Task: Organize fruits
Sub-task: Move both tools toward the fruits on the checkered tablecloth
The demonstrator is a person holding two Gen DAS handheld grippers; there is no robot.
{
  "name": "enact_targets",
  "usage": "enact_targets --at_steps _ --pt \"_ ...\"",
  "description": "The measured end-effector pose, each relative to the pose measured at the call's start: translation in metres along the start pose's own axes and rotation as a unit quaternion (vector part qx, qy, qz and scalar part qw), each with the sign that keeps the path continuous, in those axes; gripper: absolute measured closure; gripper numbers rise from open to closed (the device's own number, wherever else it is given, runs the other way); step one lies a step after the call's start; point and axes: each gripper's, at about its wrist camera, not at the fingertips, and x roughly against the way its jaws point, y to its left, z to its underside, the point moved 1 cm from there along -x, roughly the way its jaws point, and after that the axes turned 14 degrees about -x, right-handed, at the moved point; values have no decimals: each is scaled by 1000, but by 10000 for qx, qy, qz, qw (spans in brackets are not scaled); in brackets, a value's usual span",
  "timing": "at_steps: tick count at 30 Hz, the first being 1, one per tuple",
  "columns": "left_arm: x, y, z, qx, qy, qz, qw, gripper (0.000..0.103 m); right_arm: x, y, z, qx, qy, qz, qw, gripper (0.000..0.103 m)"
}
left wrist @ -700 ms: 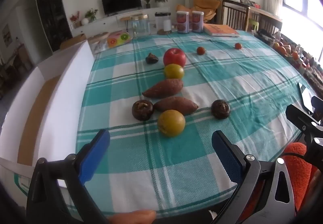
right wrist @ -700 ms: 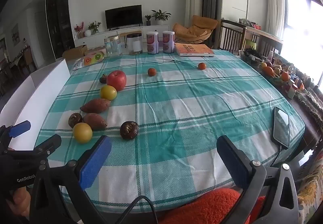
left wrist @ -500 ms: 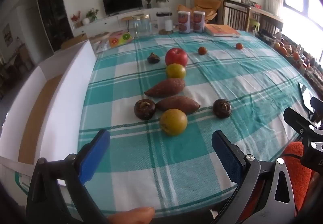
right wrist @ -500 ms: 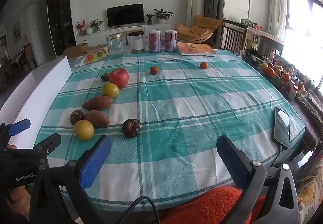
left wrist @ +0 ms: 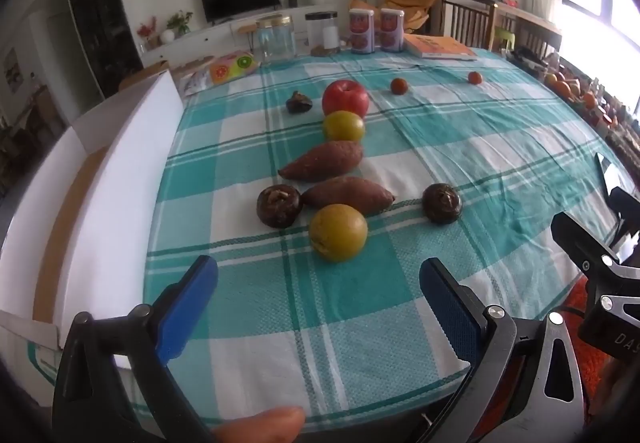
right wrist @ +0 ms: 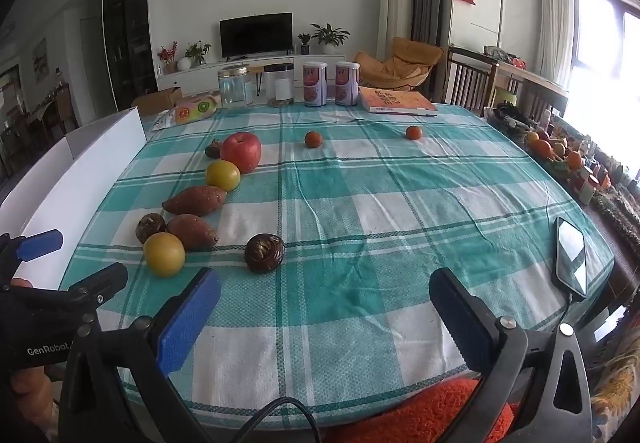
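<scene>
Fruits lie in a line on the teal checked tablecloth (left wrist: 460,147): a red apple (left wrist: 345,98), a yellow fruit (left wrist: 343,126), two sweet potatoes (left wrist: 322,161) (left wrist: 347,194), a near yellow fruit (left wrist: 338,232), and dark brown fruits (left wrist: 279,206) (left wrist: 441,203) (left wrist: 299,104). Two small red fruits (left wrist: 399,85) (left wrist: 474,77) lie farther back. My left gripper (left wrist: 318,289) is open and empty, just short of the near yellow fruit. My right gripper (right wrist: 324,301) is open and empty, near the dark fruit (right wrist: 264,253).
A white box (left wrist: 100,179) stands along the table's left edge. Jars (left wrist: 276,39), two cans (left wrist: 362,31) and an orange book (left wrist: 438,45) stand at the far edge. A phone (right wrist: 571,261) lies at the right edge. More fruit (right wrist: 548,151) sits on a side shelf.
Both grippers have moved slightly forward toward the fruits, so they look a little nearer. Both stay open and nothing on the table has moved.
</scene>
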Motion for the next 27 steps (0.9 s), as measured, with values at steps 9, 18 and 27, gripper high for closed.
enact_targets --at_steps 9,18,27 --pt "-8 -2 1 31 105 84 9999 1 -4 -2 2 -47 -12 -58 10000 0" --pt "-11 1 8 85 161 171 9997 1 -3 -2 3 -85 -53 -60 9999 0" --pt "-33 -1 17 144 542 226 9982 1 -3 -12 0 -295 -34 -102 9995 0"
